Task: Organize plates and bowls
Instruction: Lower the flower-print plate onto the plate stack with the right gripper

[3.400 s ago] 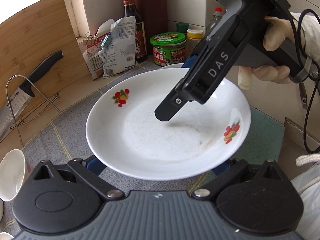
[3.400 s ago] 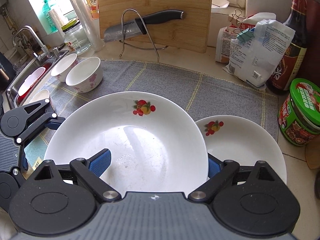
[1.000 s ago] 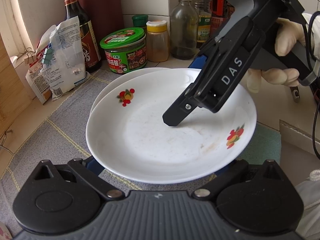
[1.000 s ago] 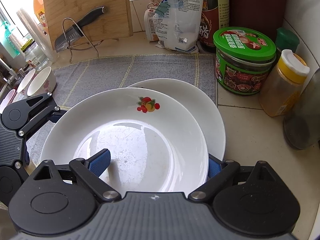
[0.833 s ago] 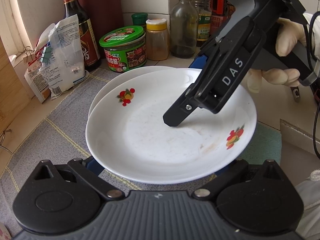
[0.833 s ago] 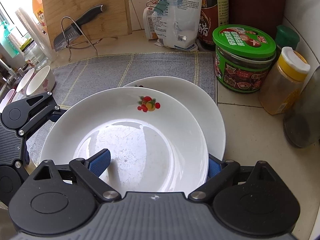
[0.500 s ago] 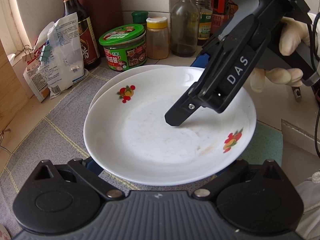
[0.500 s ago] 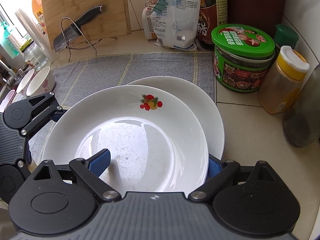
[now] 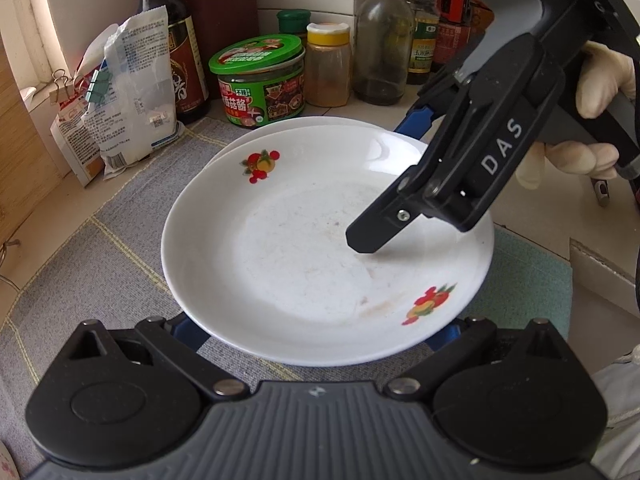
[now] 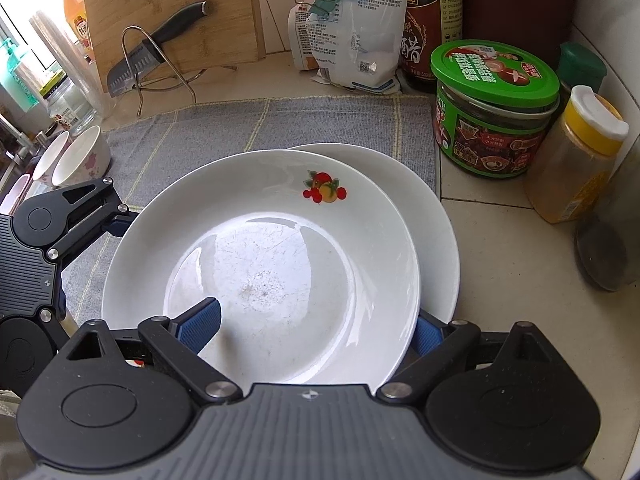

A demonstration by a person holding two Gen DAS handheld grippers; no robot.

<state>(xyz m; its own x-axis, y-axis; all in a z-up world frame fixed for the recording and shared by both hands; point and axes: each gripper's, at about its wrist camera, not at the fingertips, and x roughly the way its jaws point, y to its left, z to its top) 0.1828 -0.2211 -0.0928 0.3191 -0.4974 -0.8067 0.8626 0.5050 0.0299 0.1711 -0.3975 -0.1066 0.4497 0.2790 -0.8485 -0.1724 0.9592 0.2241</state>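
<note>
A white plate (image 9: 304,256) with fruit decals lies almost squarely over a second white plate (image 10: 436,232), which shows as a crescent at the right. My left gripper (image 9: 316,334) has its jaws wide at the plate's near edge, and the rim hides both blue pads (image 9: 188,332). My right gripper (image 10: 312,328) straddles the rim from the opposite side. One of its pads (image 10: 200,320) rests inside the plate (image 10: 280,240). The other sits outside the rim. Whether the top plate touches the lower one is hidden.
Against the back wall stand a green-lidded jar (image 10: 494,108), a yellow-capped jar (image 10: 576,160), bottles and clipped bags (image 10: 352,28). A knife on a wire stand (image 10: 156,56) leans at a cutting board. Bowls (image 10: 80,156) sit at the grey mat's (image 10: 280,120) left end. A gloved hand (image 9: 580,156) holds the right gripper.
Since the earliest frames the plate has been carried right along the mat to above the second plate. In the last second it slid slightly further over it and turned a little.
</note>
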